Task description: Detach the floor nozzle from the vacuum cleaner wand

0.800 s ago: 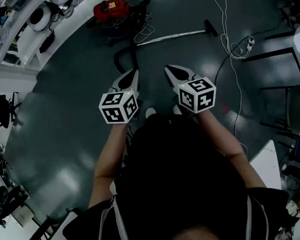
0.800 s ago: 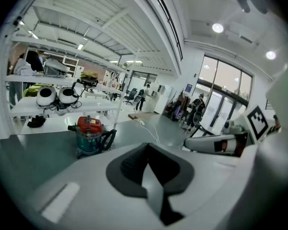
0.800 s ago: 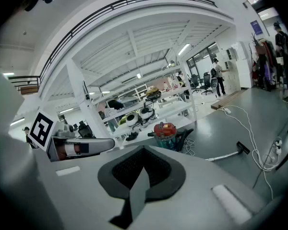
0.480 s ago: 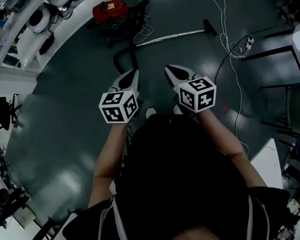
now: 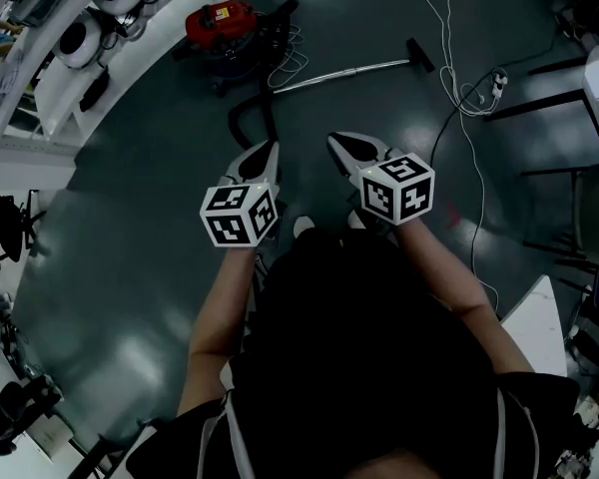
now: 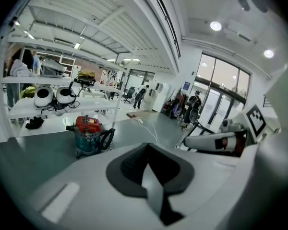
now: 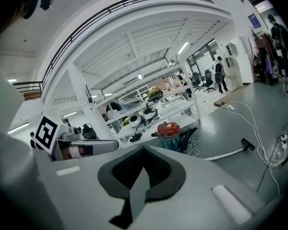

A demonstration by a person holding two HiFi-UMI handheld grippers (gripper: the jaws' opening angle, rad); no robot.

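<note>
Floor nozzle (image 5: 420, 55): black; lies on the dark floor (image 5: 130, 218) at the far end of the wand (image 5: 344, 71); well apart from both grippers; appears joined to the wand
Left gripper (image 5: 271, 147): jaws closed together, nothing between them; held out in front of the person, tilted somewhat down
Right gripper (image 5: 335, 140): jaws closed together, empty; just beside the left one, tilted down alike
Wand: silver; flat on the floor; runs from the nozzle toward the vacuum cleaner (image 5: 225, 23)
Vacuum cleaner: red-topped canister near white shelves (image 5: 90, 38); black hose (image 5: 242, 118) loops toward the grippers
Cable (image 5: 459, 88): white; trails right of the nozzle
</note>
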